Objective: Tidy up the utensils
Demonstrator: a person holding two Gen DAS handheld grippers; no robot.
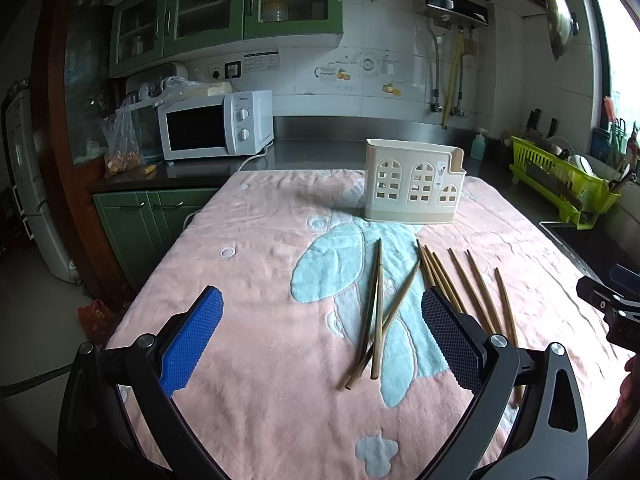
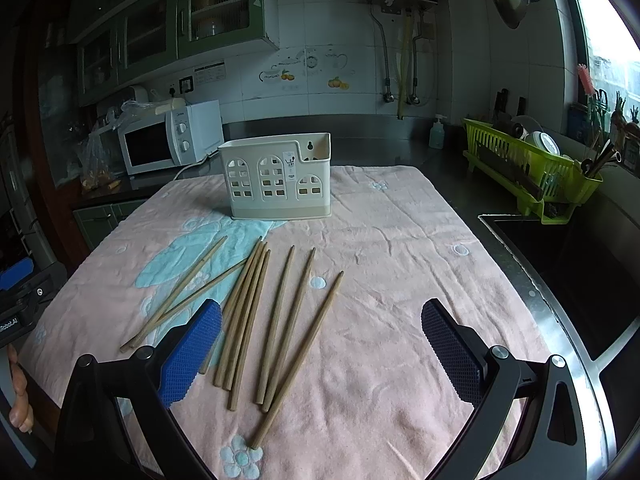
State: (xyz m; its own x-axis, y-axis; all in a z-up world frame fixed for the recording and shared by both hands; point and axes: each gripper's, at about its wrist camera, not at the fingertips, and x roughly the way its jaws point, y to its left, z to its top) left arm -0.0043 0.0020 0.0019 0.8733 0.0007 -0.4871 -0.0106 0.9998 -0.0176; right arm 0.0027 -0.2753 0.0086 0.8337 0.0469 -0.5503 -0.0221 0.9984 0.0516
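Several wooden chopsticks [image 2: 276,320] lie loose on a pink towel [image 2: 400,280], fanned out with their tips toward a cream utensil holder [image 2: 276,176] that stands upright at the towel's far end. In the left wrist view the same chopsticks [image 1: 378,312] and holder [image 1: 414,182] appear. My left gripper [image 1: 322,312] hovers open above the towel, short of the chopsticks, nothing between its blue pads. My right gripper [image 2: 322,324] is open too, above the near ends of the chopsticks. Part of the right gripper [image 1: 612,300] shows at the left view's right edge.
A white microwave [image 1: 216,126] stands on the counter at the back left. A green dish rack [image 2: 532,176] with dishes sits on the right, beside a dark sink [image 2: 568,264]. A soap bottle [image 2: 438,132] stands at the back wall. A person's hand [image 2: 20,392] shows at the left edge.
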